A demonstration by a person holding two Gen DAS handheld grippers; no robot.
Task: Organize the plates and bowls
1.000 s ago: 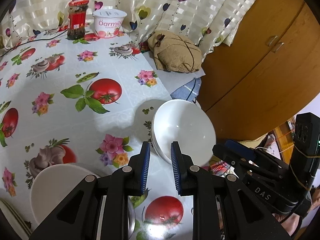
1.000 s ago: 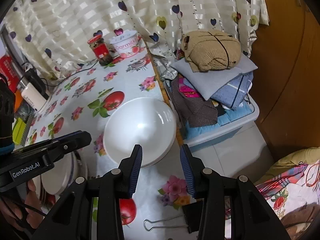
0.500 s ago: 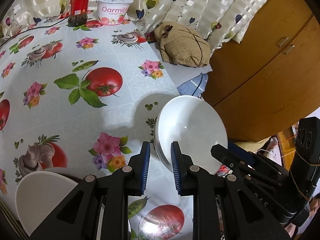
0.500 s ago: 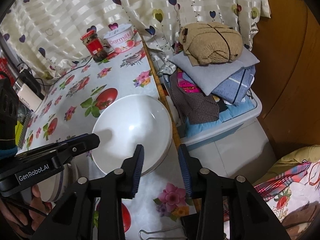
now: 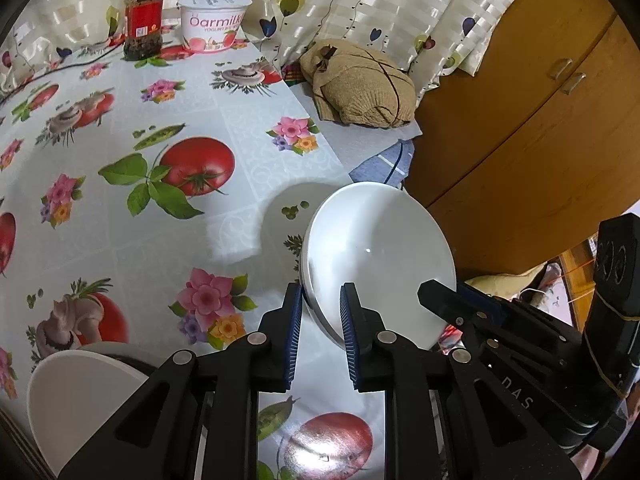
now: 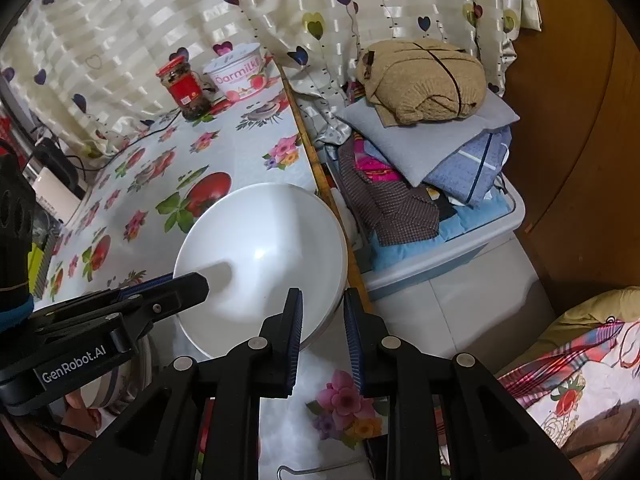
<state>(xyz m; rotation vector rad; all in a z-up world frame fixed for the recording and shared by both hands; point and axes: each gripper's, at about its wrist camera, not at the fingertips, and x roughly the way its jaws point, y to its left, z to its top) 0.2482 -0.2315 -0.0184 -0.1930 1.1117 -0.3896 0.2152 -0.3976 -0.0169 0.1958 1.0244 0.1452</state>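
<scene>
A stack of white bowls [image 5: 380, 256] sits near the right edge of the tablecloth, also in the right wrist view [image 6: 264, 256]. My left gripper [image 5: 320, 334] straddles the stack's near-left rim, one finger inside and one outside, jaws narrowly apart. My right gripper [image 6: 322, 334] straddles the stack's right rim in the same way. Each gripper shows in the other's view. A white plate [image 5: 80, 392] lies at lower left under my left gripper.
A red-lidded jar [image 5: 142, 20] and a yogurt tub [image 5: 214, 22] stand at the table's back by the curtain. A bin of folded clothes [image 6: 432, 184] sits off the table's right edge. A wooden cabinet [image 5: 540, 120] stands to the right.
Both grippers have moved forward onto the bowl stack's rim from opposite sides. Their jaws have narrowed around it. The stack looks tilted and raised compared with before.
</scene>
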